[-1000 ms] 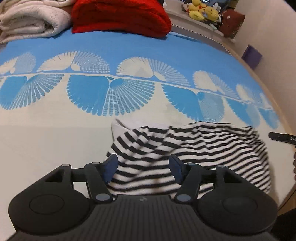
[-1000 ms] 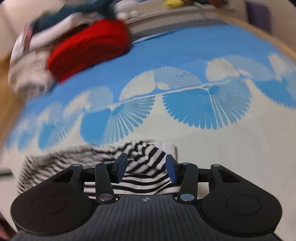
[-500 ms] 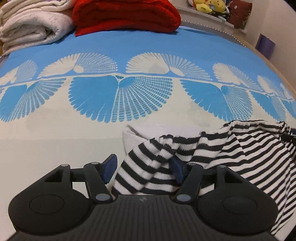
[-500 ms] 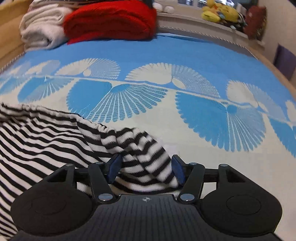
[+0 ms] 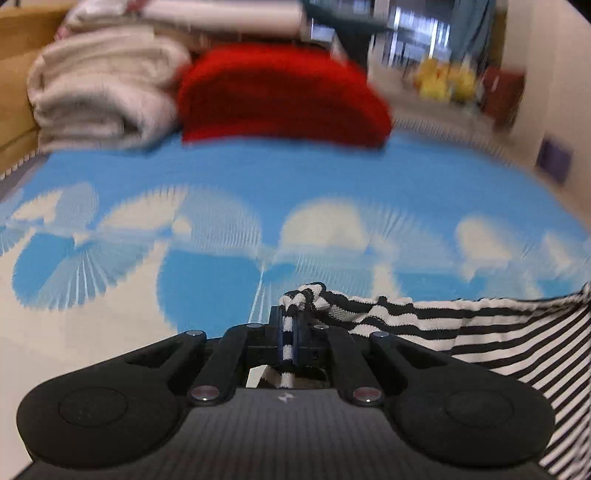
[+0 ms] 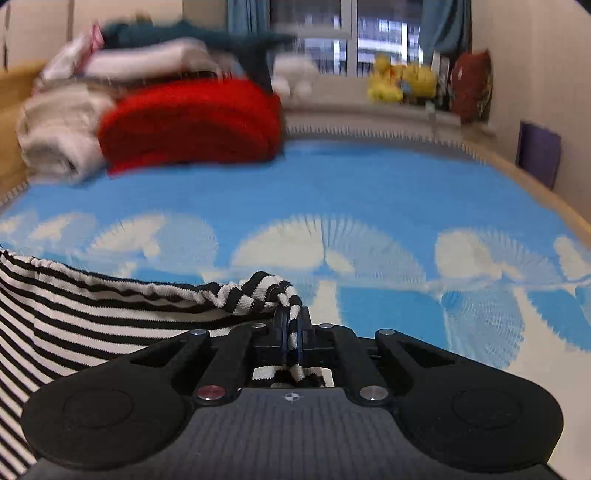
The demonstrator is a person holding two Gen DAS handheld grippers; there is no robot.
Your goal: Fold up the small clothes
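- Home bedroom — bed w/ blue-and-white fan-print bedspread (image 6: 369,184) filled the view.
- Folded red blanket (image 6: 192,122) & cream blanket (image 5: 99,92) were stacked at its far end.
- Yellow plush toys (image 6: 400,83) sat on the windowsill — curtained window (image 6: 347,33) behind.

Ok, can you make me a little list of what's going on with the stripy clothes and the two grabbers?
garment: striped top, black and white
left gripper: shut on one bunched edge of the top
right gripper: shut on another bunched edge
top's state: stretched between the two grippers, the rest hanging below them
surface: blue and white bedspread
behind: red blanket beside a folded beige blanket
far ledge: yellow plush toys
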